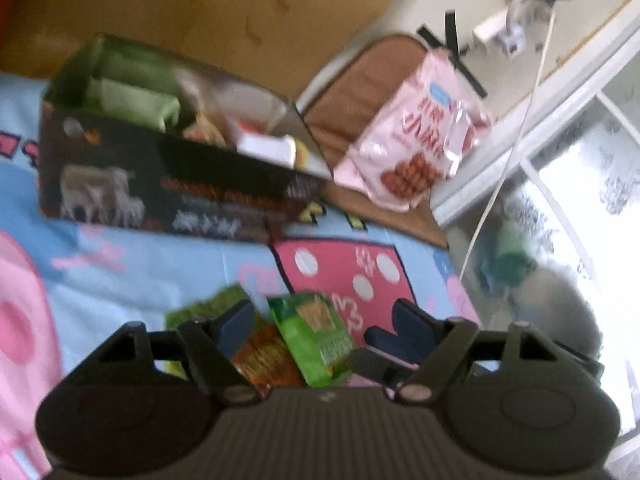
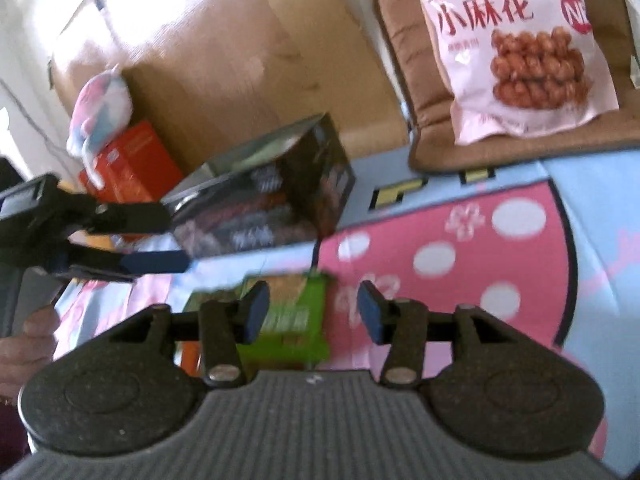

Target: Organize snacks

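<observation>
The job looks partly done, I'd say. The big dark open-topped cardboard box with pale animal figures printed on its side (image 1: 160,184) stands on the light-blue and pink cartoon-print cloth (image 1: 120,264) at the far left, and it already holds pale green packets (image 1: 132,100) at its far end and some white and yellow wrappers, too blurred to name, at its right end. What is left, as far as I can see, lies outside it: a large pink pouch printed with red characters and a picture of brown twisted dough bites (image 2: 516,44) rests on the brown padded cushion (image 2: 408,64) at the far right, well apart from the box, and a small heap of little packets sits on the cloth at the near side. In that heap a bright green glossy sachet (image 1: 316,336) lies uppermost, tilted, with an orange-red one (image 1: 260,360) beneath it and a darker green one (image 1: 208,308) to its left. The left gripper (image 1: 324,324) hangs over the heap with its blue-padded jaws spread wide, gripping nothing. The right gripper (image 2: 314,312) is likewise parted over the green sachet, its pads clear of it.
</observation>
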